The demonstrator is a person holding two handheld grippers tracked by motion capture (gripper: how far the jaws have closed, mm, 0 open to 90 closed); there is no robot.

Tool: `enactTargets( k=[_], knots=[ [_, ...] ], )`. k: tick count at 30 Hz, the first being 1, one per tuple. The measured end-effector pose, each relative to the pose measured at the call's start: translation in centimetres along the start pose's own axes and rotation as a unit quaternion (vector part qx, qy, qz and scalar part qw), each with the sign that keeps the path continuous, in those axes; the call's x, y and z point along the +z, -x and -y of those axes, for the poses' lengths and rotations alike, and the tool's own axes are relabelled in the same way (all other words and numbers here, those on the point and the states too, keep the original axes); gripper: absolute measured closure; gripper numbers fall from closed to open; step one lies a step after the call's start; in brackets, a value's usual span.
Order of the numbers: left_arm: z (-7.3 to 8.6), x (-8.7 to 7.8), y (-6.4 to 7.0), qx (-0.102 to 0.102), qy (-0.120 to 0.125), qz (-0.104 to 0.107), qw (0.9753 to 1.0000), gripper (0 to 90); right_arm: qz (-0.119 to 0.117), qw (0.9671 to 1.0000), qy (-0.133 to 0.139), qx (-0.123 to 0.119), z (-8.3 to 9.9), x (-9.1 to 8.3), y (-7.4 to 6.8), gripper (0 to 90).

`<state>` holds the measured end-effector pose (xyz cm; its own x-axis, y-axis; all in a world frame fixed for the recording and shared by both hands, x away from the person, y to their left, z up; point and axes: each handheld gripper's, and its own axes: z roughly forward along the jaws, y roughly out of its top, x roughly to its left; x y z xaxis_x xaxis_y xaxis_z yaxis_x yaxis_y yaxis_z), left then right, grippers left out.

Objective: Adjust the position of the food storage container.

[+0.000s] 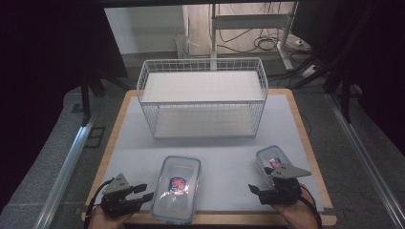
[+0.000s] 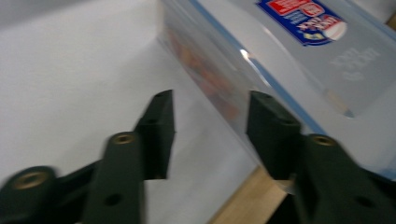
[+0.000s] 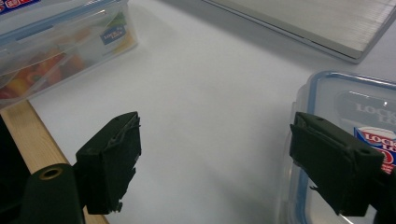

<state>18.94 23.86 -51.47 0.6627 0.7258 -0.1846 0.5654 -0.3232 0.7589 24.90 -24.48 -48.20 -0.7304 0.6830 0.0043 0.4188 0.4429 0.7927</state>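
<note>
With jaws spread, the left gripper [image 1: 143, 192] lines up on the large lidded box [image 1: 175, 189] at the worktop's near edge, the right gripper [image 1: 254, 190] open beside the small box [image 1: 270, 158]; closing squarely on the wall seems next.

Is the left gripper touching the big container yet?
Cannot tell. In the left gripper view the left gripper stands open beside the large container; one jaw overlaps its wall, no clear gap.
</note>
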Motion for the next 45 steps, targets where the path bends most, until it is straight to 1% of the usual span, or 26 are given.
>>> enactTargets(
  k=[1, 2, 4, 5, 6, 7, 9, 10, 17, 21, 24, 27, 29, 30, 31, 32, 33, 36, 38, 39, 40, 41, 42, 43, 44, 45],
  knots=[
    [0.0, 0.0, 0.0, 0.000, 0.000, 0.002, 1.0000, 64.7, -0.001, 1.0000, 0.001, -0.001, 0.0, 0.0, -0.1, 17.2],
    [0.0, 0.0, 0.1, 0.001, 0.001, 0.008, 1.0000, 64.7, -0.001, 1.0000, 0.001, -0.001, 0.0, 0.0, -0.1, 17.2],
    [0.0, 0.0, 0.0, -0.003, 0.001, 0.020, 0.9998, 70.7, -0.003, 1.0000, -0.001, -0.003, 0.0, 0.0, -0.2, 18.0],
    [0.1, 0.0, 0.0, -0.004, 0.002, 0.025, 0.9997, 76.1, -0.002, 1.0000, -0.002, -0.005, 0.0, -0.1, -0.4, 19.5],
    [0.1, 0.0, 0.0, -0.009, 0.002, 0.033, 0.9994, 78.1, -0.002, 1.0000, -0.003, -0.006, 0.0, -0.1, -0.4, 20.1],
    [0.1, 0.0, 0.0, -0.009, 0.002, 0.033, 0.9994, 80.5, -0.002, 1.0000, -0.003, -0.006, 0.0, -0.1, -0.4, 20.1],
    [0.1, 0.1, 0.1, -0.015, 0.004, 0.040, 0.9991, 82.5, -0.004, 1.0000, -0.003, -0.005, 0.0, -0.2, -0.5, 21.3],
    [0.1, 0.2, 0.0, -0.016, 0.005, 0.046, 0.9988, 85.3, -0.007, 0.9999, -0.004, -0.007, -0.1, -0.2, -0.6, 22.7],
    [-0.2, 0.6, 0.5, -0.015, 0.006, 0.070, 0.9974, 88.5, -0.015, 0.9998, -0.010, -0.009, -0.1, -0.2, -1.1, 26.0],
    [-0.4, 0.9, 0.7, -0.014, 0.011, 0.077, 0.9969, 88.6, -0.022, 0.9997, -0.011, -0.010, -0.2, -0.2, -1.4, 27.5],
    [-0.7, 1.1, 1.0, -0.011, 0.016, 0.080, 0.9966, 88.7, -0.027, 0.9994, -0.014, -0.015, -0.2, 0.0, -1.7, 29.8],
    [-1.0, 1.4, 1.3, -0.006, 0.016, 0.086, 0.9961, 88.7, -0.044, 0.9985, -0.025, -0.020, -0.1, 0.3, -2.3, 36.0],
    [-0.9, 1.4, 1.4, -0.005, 0.016, 0.086, 0.9961, 88.2, -0.048, 0.9982, -0.029, -0.022, -0.1, 0.4, -2.5, 37.3],
    [-0.7, 1.2, 1.5, -0.004, 0.012, 0.092, 0.9957, 86.7, -0.053, 0.9975, -0.037, -0.028, -0.1, 0.6, -2.9, 38.6],
    [-0.7, 1.2, 1.5, -0.004, 0.012, 0.092, 0.9957, 86.0, -0.053, 0.9975, -0.037, -0.028, -0.1, 0.6, -2.9, 38.6],
    [-0.4, 1.0, 1.9, -0.001, 0.005, 0.090, 0.9959, 85.7, -0.055, 0.9971, -0.041, -0.033, -0.1, 0.7, -3.1, 39.0],
    [-0.4, 1.0, 1.9, -0.001, 0.005, 0.090, 0.9959, 85.8, -0.055, 0.9971, -0.041, -0.033, -0.1, 0.7, -3.1, 39.0],
    [-0.1, 0.7, 2.6, 0.011, -0.002, 0.082, 0.9965, 86.2, -0.056, 0.9967, -0.045, -0.036, 0.0, 0.9, -3.3, 39.4],
    [0.3, 0.5, 2.8, 0.009, -0.004, 0.085, 0.9963, 86.9, -0.054, 0.9968, -0.046, -0.037, 0.0, 0.8, -3.2, 40.0],
    [0.8, 0.6, 2.9, 0.007, -0.014, 0.092, 0.9957, 87.3, -0.053, 0.9969, -0.045, -0.036, -0.1, 0.7, -3.2, 40.8],
    [1.1, 0.7, 3.1, 0.009, -0.022, 0.093, 0.9954, 87.4, -0.052, 0.9970, -0.045, -0.036, -0.1, 0.6, -3.2, 41.2],
    [1.1, 0.7, 3.1, 0.009, -0.022, 0.093, 0.9954, 87.5, -0.052, 0.9970, -0.045, -0.036, -0.1, 0.6, -3.2, 41.2],
    [1.4, 1.0, 3.3, 0.011, -0.033, 0.094, 0.9949, 87.5, -0.052, 0.9970, -0.044, -0.036, -0.1, 0.6, -3.1, 41.6],
    [1.5, 1.3, 3.6, 0.018, -0.042, 0.095, 0.9944, 87.8, -0.053, 0.9970, -0.044, -0.034, 0.0, 0.5, -3.1, 42.1],
    [1.2, 1.8, 4.1, 0.035, -0.055, 0.084, 0.9943, 89.3, -0.061, 0.9967, -0.046, -0.029, 0.1, 0.5, -3.2, 42.8],
    [1.2, 1.8, 4.1, 0.035, -0.055, 0.084, 0.9943, 89.3, -0.061, 0.9967, -0.046, -0.029, 0.1, 0.5, -3.2, 42.8]
  ],
)
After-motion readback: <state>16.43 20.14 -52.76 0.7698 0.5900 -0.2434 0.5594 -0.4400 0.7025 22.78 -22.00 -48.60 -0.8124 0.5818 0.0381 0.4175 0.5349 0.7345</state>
